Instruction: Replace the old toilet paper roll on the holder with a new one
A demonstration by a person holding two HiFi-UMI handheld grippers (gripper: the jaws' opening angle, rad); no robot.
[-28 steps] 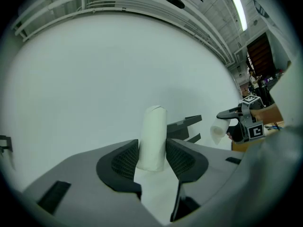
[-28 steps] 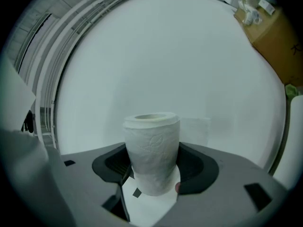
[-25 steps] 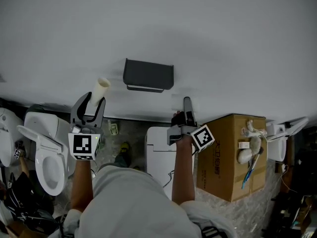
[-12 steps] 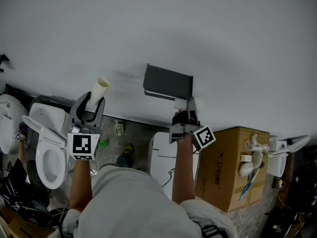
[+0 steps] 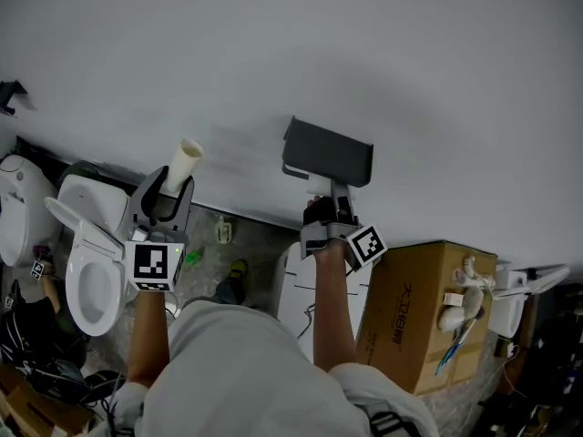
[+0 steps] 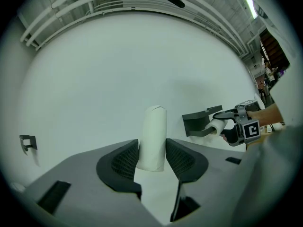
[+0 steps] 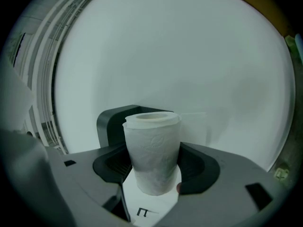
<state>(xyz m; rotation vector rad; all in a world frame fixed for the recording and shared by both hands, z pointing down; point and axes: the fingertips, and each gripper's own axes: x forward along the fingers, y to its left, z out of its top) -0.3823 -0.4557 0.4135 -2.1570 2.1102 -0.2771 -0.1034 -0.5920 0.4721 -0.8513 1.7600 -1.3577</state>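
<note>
A dark grey paper holder (image 5: 328,153) hangs on the white wall. My right gripper (image 5: 332,194) is just below its front, shut on a new white toilet paper roll (image 7: 152,157). The roll stands upright between the pads, and the jaws have just been closing a little on it. The holder (image 7: 111,119) shows close behind the roll. My left gripper (image 5: 167,194), off to the left, is shut on the bare old cardboard tube (image 5: 189,157), which sticks out past the fingertips. In the left gripper view the tube (image 6: 152,138) sits between the pads, with the holder (image 6: 201,122) and the right gripper (image 6: 227,122) at the right.
White toilets (image 5: 86,262) stand at the lower left. A white cistern (image 5: 296,285) is under my right arm. A cardboard box (image 5: 419,308) with small items on top stands at the right. A small dark bracket (image 6: 27,142) is on the wall at far left.
My right gripper has moved with the new roll up to the holder's front edge. The left gripper still holds the tube and has shifted only slightly. The view has swung left.
</note>
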